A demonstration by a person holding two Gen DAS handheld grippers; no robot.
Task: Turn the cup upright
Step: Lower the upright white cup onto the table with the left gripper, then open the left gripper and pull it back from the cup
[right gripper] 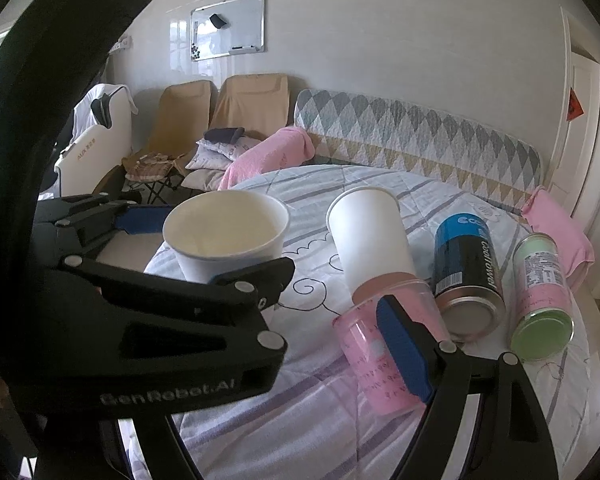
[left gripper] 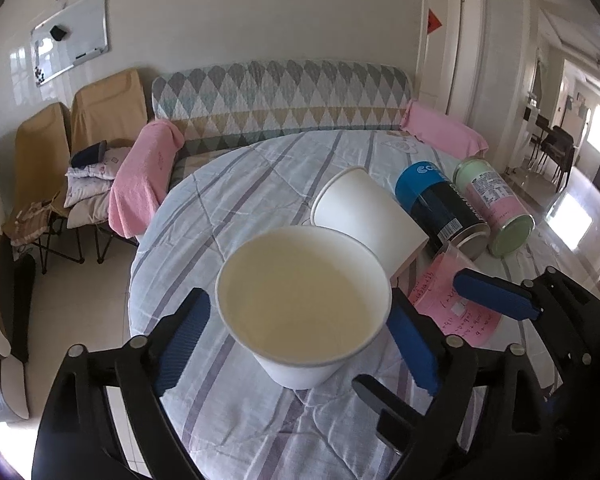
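A wide white paper cup point(left gripper: 304, 304) stands upright, mouth up, on the striped tablecloth point(left gripper: 220, 208). My left gripper point(left gripper: 300, 344) is open with its blue pads point(left gripper: 182, 340) on either side of the cup's wall, a small gap showing at each. The cup also shows in the right wrist view point(right gripper: 228, 236). A taller white paper cup point(left gripper: 364, 216) lies on its side, its mouth inside a clear pink plastic cup point(right gripper: 380, 360), also lying down. My right gripper is open around the pink cup; only its right blue pad point(right gripper: 404, 352) shows.
A blue-black can point(left gripper: 440, 208) and a pink-green can point(left gripper: 496, 208) lie on their sides at the table's right. The round table's edge drops to the floor on the left. A quilted sofa point(left gripper: 280, 92), pink towels and folding chairs stand behind.
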